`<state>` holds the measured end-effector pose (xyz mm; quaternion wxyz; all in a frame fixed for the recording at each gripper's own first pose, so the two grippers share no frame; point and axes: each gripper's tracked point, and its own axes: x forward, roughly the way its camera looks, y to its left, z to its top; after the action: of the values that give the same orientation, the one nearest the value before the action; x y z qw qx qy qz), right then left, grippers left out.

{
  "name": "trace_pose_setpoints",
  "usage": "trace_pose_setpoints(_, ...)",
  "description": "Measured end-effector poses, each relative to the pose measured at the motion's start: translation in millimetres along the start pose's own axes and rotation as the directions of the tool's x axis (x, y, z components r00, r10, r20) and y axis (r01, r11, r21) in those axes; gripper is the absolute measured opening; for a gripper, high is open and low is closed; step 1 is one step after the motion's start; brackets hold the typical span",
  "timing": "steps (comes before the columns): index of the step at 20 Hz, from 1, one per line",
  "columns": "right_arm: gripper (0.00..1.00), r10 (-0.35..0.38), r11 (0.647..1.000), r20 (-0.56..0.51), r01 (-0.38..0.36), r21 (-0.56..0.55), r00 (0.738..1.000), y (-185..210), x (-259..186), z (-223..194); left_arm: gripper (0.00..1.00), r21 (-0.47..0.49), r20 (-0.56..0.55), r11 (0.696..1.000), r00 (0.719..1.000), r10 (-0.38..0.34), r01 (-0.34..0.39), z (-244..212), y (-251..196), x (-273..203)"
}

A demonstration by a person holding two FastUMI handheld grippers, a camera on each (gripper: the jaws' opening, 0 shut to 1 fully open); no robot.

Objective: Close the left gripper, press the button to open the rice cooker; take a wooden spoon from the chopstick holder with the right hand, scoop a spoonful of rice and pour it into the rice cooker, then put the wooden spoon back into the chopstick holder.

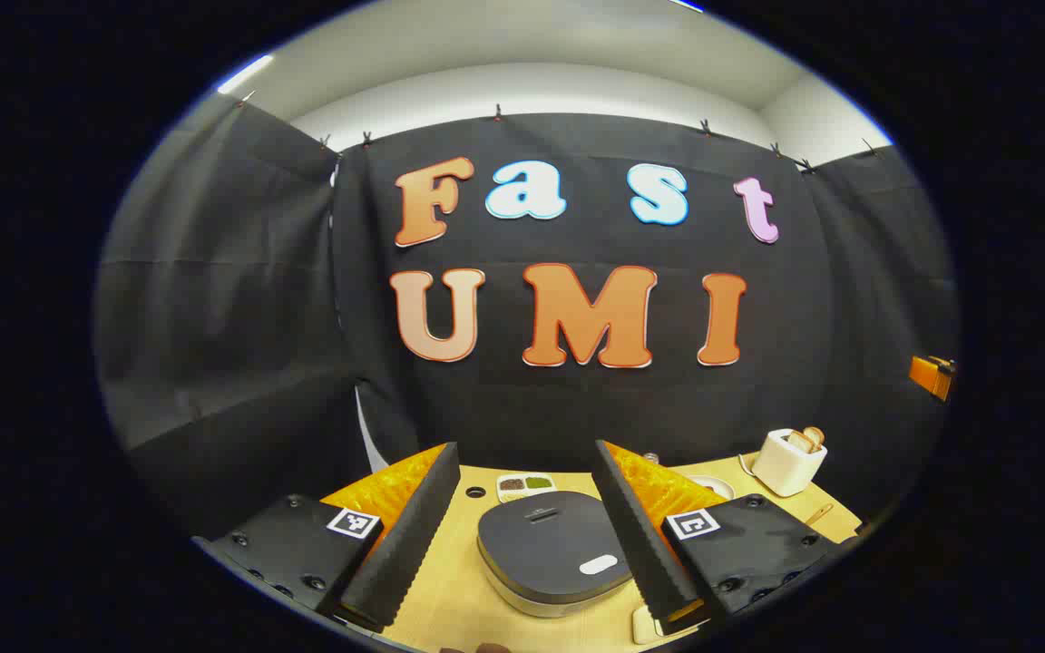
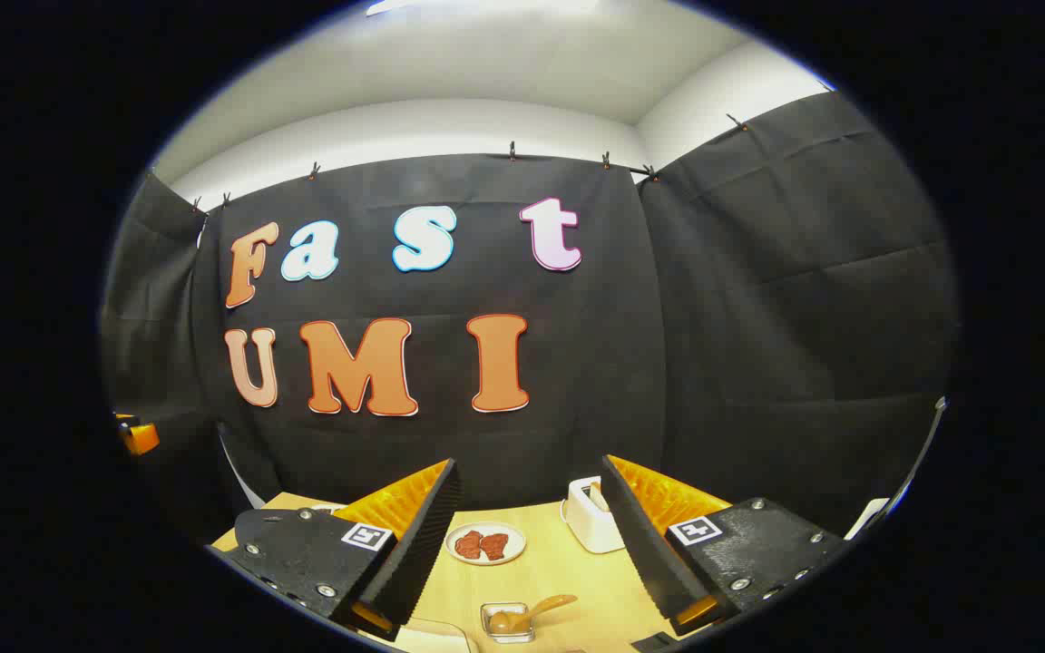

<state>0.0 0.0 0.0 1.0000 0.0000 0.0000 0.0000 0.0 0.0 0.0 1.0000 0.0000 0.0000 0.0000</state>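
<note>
Left gripper (image 1: 522, 535): bottom centre of the left gripper view, fingers spread wide, holding nothing, raised above the table (image 1: 450, 580).
Rice cooker (image 1: 551, 551): low centre of that view, framed between the two fingers, dark lid closed, pale button (image 1: 604, 565) on its near right part.
Divided dish (image 1: 527, 486): just behind the cooker, brown and green fillings.
Chopstick holder (image 1: 788, 461): lower right, white, near the table's far edge, wooden handles poking out of its top.
Right gripper (image 2: 532, 544): bottom centre of the right gripper view, fingers spread, empty.
Small clear dish (image 2: 506, 620): bottom centre, wooden spoon (image 2: 532, 613) resting in it.
Plate (image 2: 484, 543): beyond the dish, two reddish pieces on it.
Chopstick holder, right gripper view (image 2: 591, 515): right of the plate, partly behind the right-hand finger.
</note>
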Motion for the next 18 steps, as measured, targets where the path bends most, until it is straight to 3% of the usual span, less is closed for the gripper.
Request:
trace_pose_setpoints(4,1.0,0.003,1.0,0.006,-0.003,-0.029,1.0,5,-2,3,0.99,-0.018,0.037,0.999,0.998,0.044,-0.043,16,17,-8)
trace_pose_setpoints(7,1.0,0.011,0.999,0.003,-0.011,-0.046,1.0,2,4,7,0.99,-0.053,0.044,0.998,0.999,0.028,-0.025,24,4,-12)
trace_pose_setpoints(8,0.95,0.015,0.999,0.004,-0.015,-0.048,1.0,-2,5,6,0.99,-0.05,0.054,0.998,0.998,0.032,-0.029,28,3,-12)
trace_pose_setpoints(10,1.0,0.003,0.999,-0.012,-0.003,-0.048,1.0,-11,7,0,0.99,-0.051,0.074,0.998,0.997,0.027,-0.024,37,-9,-12)
trace_pose_setpoints(11,0.95,0.006,0.999,-0.017,-0.007,-0.052,1.0,-12,6,-2,0.99,-0.053,0.08,0.999,0.997,0.017,-0.013,41,-15,-12)
trace_pose_setpoints(18,0.95,0.013,0.999,-0.021,-0.014,-0.046,1.0,-28,8,-6,0.99,-0.036,0.068,0.999,0.998,-0.012,0.014,38,-43,-16)
